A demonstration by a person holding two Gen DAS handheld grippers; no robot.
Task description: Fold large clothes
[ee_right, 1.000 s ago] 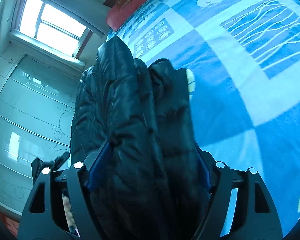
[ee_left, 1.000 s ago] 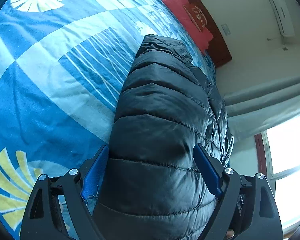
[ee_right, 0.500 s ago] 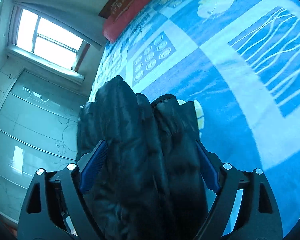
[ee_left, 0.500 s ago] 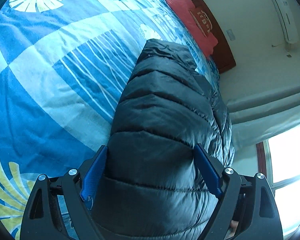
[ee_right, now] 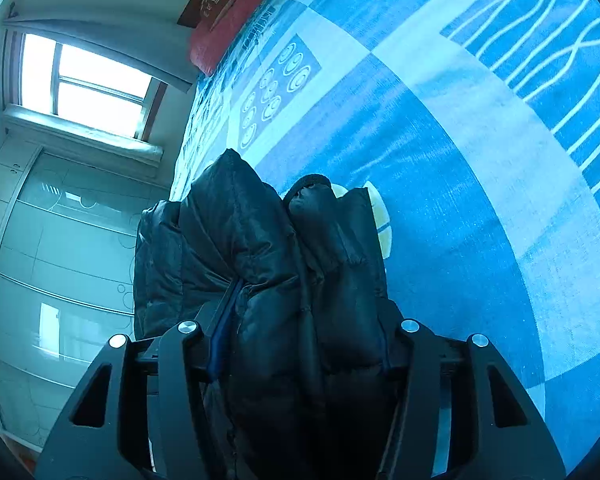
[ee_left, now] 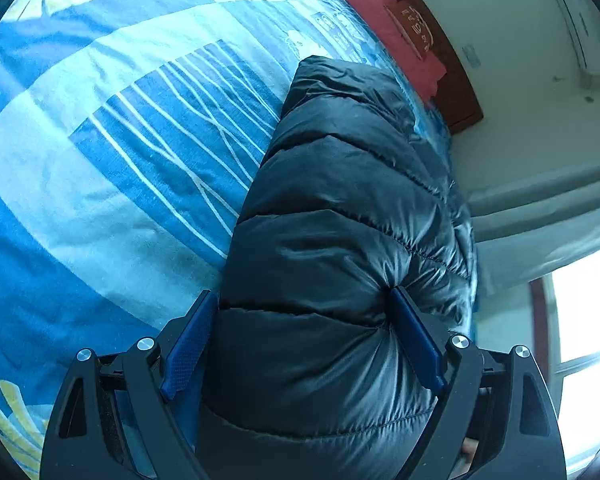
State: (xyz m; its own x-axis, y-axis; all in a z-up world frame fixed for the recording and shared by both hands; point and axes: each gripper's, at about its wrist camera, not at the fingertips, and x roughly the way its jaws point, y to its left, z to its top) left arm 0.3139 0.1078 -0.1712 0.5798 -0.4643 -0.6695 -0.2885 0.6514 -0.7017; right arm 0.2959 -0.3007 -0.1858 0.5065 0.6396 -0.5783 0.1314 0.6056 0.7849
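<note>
The folded jacket (ee_left: 332,264) now lies lower against the bed (ee_left: 112,152), your right hand-held gripper (ee_right: 304,344) having just squeezed tighter on its bunched end, your left hand-held gripper (ee_left: 300,336) wide around its padded bulk, suggesting set-down; pillow (ee_left: 384,28), window (ee_right: 88,88) beyond.

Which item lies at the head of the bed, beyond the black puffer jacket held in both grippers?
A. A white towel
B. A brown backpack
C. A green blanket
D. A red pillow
D: past the black puffer jacket, a red pillow lies against the dark wooden headboard on the blue patterned bedspread.
</note>
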